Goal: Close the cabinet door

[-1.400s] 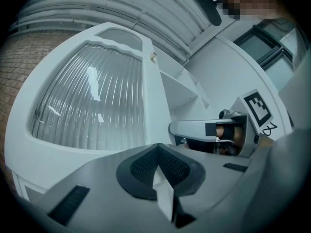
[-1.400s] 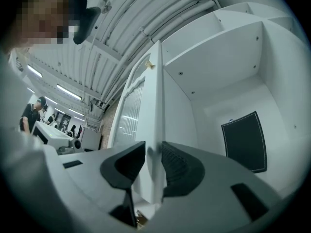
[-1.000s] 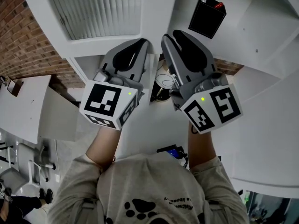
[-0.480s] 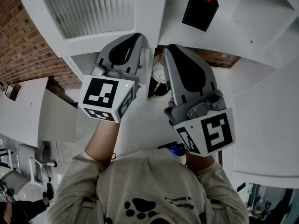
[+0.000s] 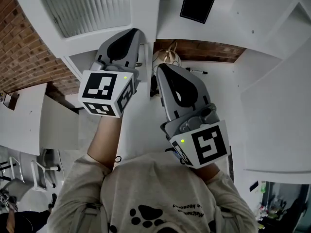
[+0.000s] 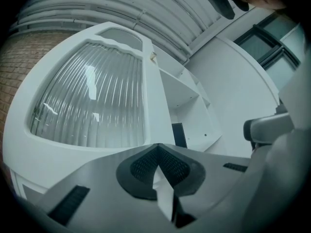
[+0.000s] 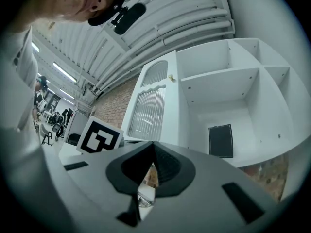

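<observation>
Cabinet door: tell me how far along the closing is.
Done: nothing confirmed; the cabinet door sits beside the open shelves, and whether it is flush cannot be told. In hand: the left gripper, shut, has its tips by the door's lower corner. The right gripper has just been closing on nothing and is shut. Remaining: press the door home if it is ajar.

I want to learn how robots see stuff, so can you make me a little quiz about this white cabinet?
1. True or false: the cabinet door has ribbed glass.
2. What stands on the open shelf? A) a black box B) a red cup C) a green book
3. Fill in: the wall next to that door is made of ____.
Key: 1 true; 2 A; 3 brick.
</observation>
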